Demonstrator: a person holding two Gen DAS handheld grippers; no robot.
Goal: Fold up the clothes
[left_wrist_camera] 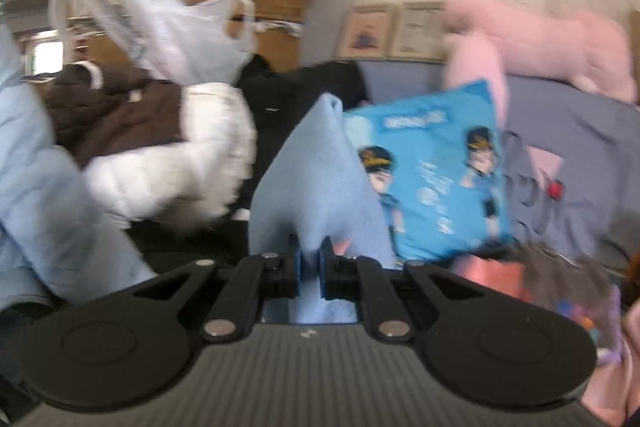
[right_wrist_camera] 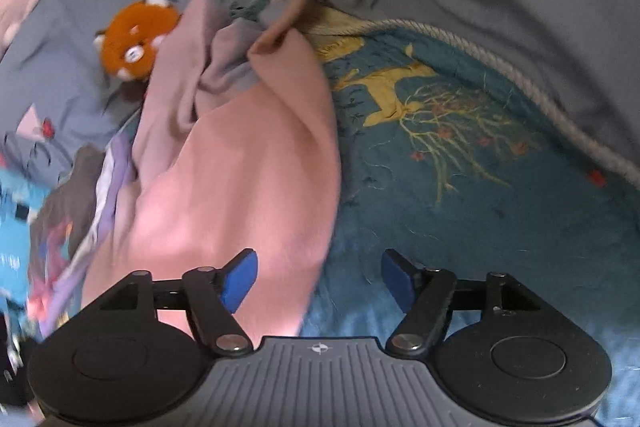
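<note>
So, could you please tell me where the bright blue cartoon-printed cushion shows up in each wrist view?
Left wrist view: the blue cartoon cushion stands right of centre, behind the light blue cloth pinched in the left hand-held gripper.
Right wrist view: only a blurred strip of the cushion shows at the far left edge.
Shared landmark: the grey bedding with black script and red dots.

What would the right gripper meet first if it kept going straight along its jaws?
Most likely the edge of the pink garment, where it lies over the teal embroidered blanket. The right gripper has open jaws with nothing between them. Depth is unclear, so it could land on the blanket just beside the garment.
</note>
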